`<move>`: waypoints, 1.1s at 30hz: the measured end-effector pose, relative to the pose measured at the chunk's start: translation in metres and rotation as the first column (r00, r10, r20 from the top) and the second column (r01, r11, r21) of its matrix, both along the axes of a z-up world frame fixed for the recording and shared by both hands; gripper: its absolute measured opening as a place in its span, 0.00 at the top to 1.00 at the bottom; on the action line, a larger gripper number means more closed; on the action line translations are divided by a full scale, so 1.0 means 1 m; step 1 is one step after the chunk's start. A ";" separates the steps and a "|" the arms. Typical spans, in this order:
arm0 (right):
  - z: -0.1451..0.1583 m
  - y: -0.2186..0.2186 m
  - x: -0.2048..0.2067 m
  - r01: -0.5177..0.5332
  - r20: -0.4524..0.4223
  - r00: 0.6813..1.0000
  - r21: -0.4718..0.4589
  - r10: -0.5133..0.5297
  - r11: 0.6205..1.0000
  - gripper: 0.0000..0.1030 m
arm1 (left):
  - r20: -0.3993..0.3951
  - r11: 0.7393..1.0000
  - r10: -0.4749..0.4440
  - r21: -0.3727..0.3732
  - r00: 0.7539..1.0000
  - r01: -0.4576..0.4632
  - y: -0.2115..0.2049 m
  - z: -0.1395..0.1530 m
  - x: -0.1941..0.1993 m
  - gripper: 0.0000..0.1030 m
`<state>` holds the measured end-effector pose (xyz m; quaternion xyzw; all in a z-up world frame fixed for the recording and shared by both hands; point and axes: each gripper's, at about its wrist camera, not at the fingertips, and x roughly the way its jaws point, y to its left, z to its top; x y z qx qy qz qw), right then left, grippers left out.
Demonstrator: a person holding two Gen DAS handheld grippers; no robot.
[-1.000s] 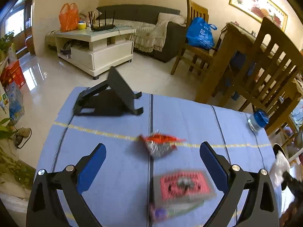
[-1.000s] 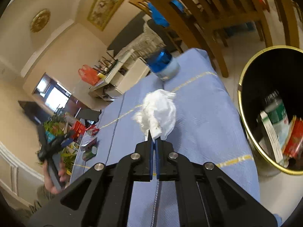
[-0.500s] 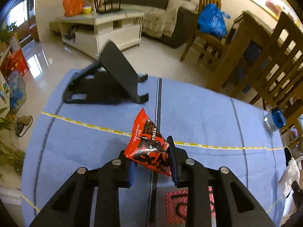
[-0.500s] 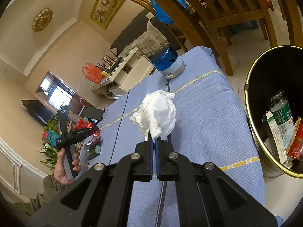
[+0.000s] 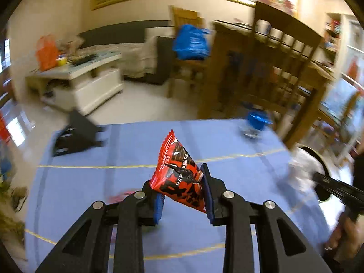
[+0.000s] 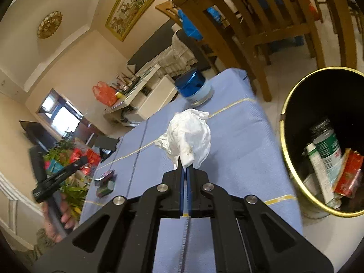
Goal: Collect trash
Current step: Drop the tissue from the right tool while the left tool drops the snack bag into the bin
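My left gripper [image 5: 183, 188] is shut on a red and black snack wrapper [image 5: 178, 173], held up above the blue tablecloth [image 5: 91, 182]. My right gripper [image 6: 186, 166] is shut on a crumpled white tissue [image 6: 187, 136], lifted over the cloth near its right edge. A black trash bin with a gold rim [image 6: 284, 122] stands on the floor beside the table and holds a bottle, a tube and a red wrapper. In the left wrist view the tissue [image 5: 302, 170] and the right gripper [image 5: 316, 177] show blurred at the right, by the bin's rim [image 5: 318, 157].
A blue-lidded jar [image 6: 193, 88] stands at the cloth's far edge. A black folding stand [image 5: 77, 134] sits at the far left. Small packets [image 6: 105, 182] lie on the cloth's left part. Wooden chairs [image 6: 261, 22] crowd the floor beyond the table. A hand [image 6: 56, 216] holds the left gripper.
My left gripper closed on the red snack wrapper, lifted it off the cloth and swung right toward the bin. The right gripper kept still with the tissue.
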<state>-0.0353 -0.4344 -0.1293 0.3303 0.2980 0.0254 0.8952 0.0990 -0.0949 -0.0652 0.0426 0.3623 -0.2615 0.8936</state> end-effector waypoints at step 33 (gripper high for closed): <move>-0.001 -0.128 -0.089 0.582 -0.040 0.802 -0.168 -0.596 0.795 0.39 | 0.021 0.867 -0.481 0.162 0.876 0.472 -0.287 -0.023 -0.127 0.73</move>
